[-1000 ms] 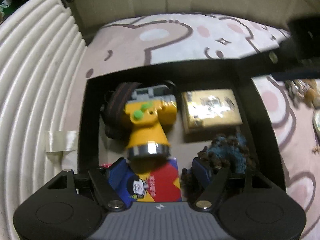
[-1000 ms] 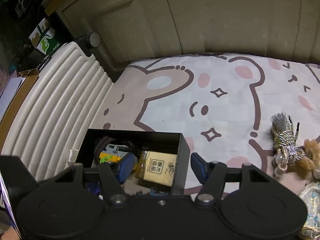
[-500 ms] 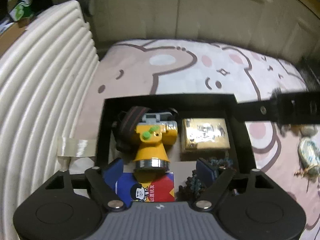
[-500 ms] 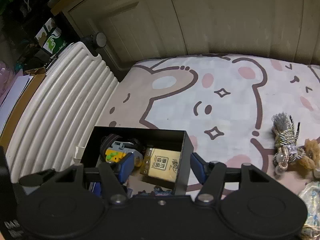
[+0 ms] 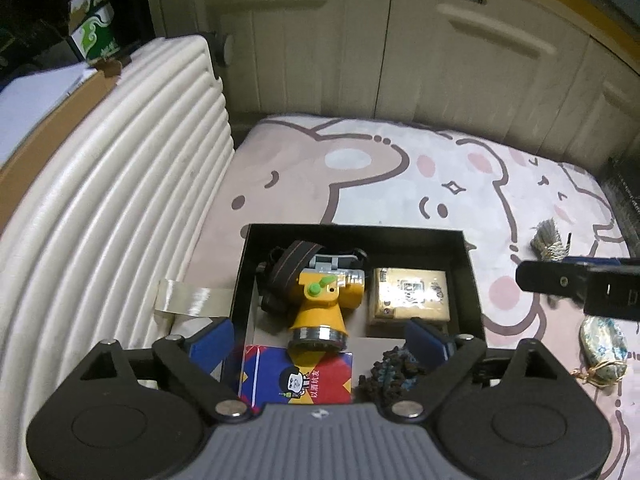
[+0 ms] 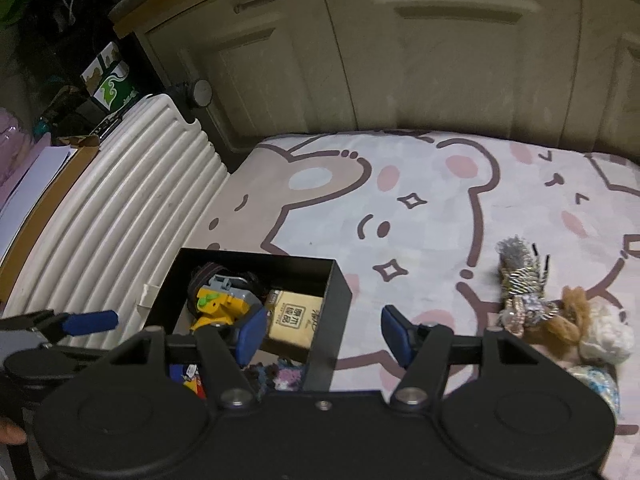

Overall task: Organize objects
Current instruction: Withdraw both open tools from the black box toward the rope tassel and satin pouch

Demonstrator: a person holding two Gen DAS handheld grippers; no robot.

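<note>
left gripper (image 5: 318,338) over the black box (image 5: 468,276) — fingers spread wide, jaws have just been opening, nothing pinched. in the box: yellow headlamp (image 5: 322,308), gold packet (image 5: 410,298), red-and-blue card pack (image 5: 298,376), dark beaded bundle (image 5: 390,372). right gripper (image 6: 322,336) part open, straddling the box's right wall without pressing on it. still out on the bear-print mat (image 6: 440,184) — tasselled cord bundle (image 6: 520,280), brown plush (image 6: 572,312).
</note>
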